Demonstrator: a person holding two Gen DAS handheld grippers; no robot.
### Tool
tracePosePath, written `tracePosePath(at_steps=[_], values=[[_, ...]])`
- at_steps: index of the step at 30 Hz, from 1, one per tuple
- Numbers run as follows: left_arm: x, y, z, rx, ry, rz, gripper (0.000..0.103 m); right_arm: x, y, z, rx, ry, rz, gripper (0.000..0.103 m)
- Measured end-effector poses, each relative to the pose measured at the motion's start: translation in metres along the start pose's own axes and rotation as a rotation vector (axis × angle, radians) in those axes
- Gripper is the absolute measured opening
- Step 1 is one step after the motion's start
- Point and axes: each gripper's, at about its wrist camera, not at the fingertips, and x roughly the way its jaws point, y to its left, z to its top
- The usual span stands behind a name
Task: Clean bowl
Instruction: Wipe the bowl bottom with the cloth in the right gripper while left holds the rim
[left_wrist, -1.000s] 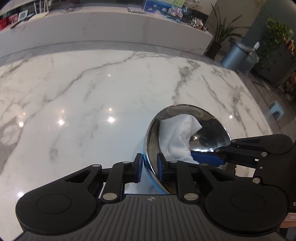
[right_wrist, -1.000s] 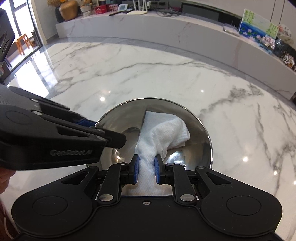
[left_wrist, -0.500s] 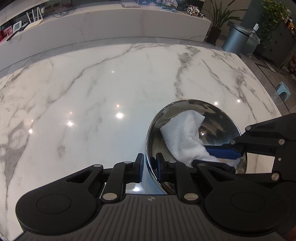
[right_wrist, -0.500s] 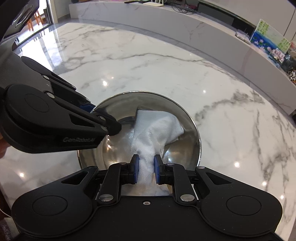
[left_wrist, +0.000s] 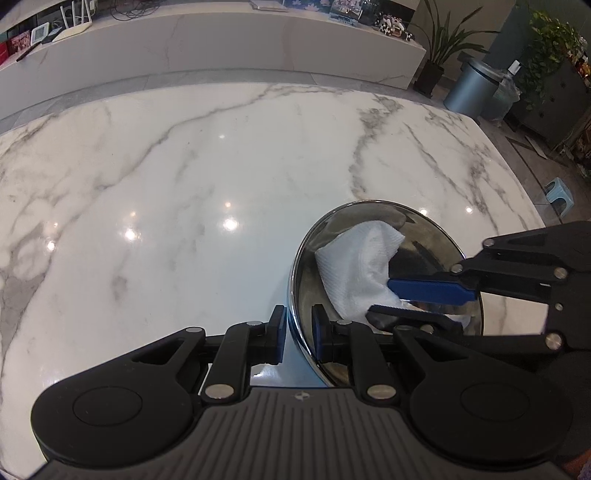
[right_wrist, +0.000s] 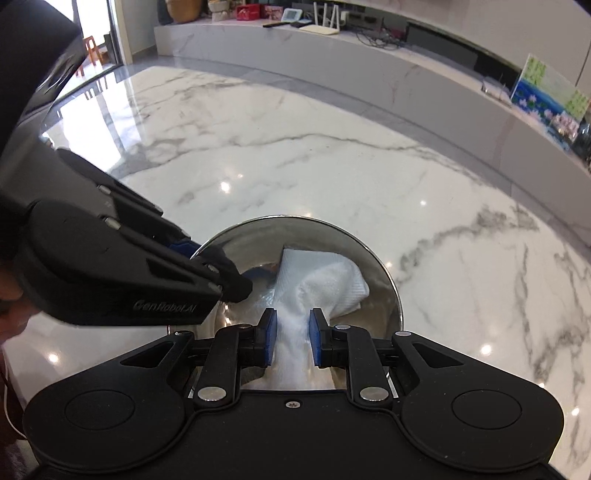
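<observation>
A shiny steel bowl (left_wrist: 424, 232) stands on the white marble table (left_wrist: 184, 206), a little right of centre. My left gripper (left_wrist: 298, 325) is shut on the bowl's near left rim, one pad outside and one inside. A crumpled white cloth (left_wrist: 354, 266) lies inside the bowl. My right gripper (left_wrist: 384, 297) comes in from the right and is shut on the cloth's lower end. In the right wrist view the cloth (right_wrist: 321, 280) runs up from between the right gripper (right_wrist: 291, 332) pads into the bowl (right_wrist: 251, 251), with the left gripper (right_wrist: 207, 264) on the rim at left.
A long marble counter (left_wrist: 221, 40) with small items runs behind the table. A grey bin (left_wrist: 469, 88) and potted plants (left_wrist: 443, 40) stand on the floor at far right, beyond the table's right edge. A hand (right_wrist: 7, 295) shows at the left edge.
The right gripper has rolled slightly with the cloth, shifting the cloth across the bowl's inside. The left gripper keeps its hold on the rim in the same place.
</observation>
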Motion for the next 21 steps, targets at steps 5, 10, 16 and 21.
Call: tracePosePath(at_steps=[5, 10, 16, 21], values=[[-0.001, 0.001, 0.0, -0.001, -0.003, 0.003, 0.013, 0.006, 0.0, 0.0, 0.023, 0.006, 0.0, 0.017], [-0.001, 0.002, 0.0, -0.004, -0.002, -0.002, 0.013, 0.01, 0.001, -0.001, 0.022, 0.0, -0.003, 0.017], [0.001, 0.002, -0.002, 0.007, -0.005, 0.023, 0.013, 0.012, 0.003, 0.0, 0.026, 0.008, 0.029, 0.016], [0.001, 0.002, -0.001, 0.01, -0.003, 0.032, 0.013, 0.008, 0.008, -0.002, 0.009, 0.029, 0.119, 0.015]])
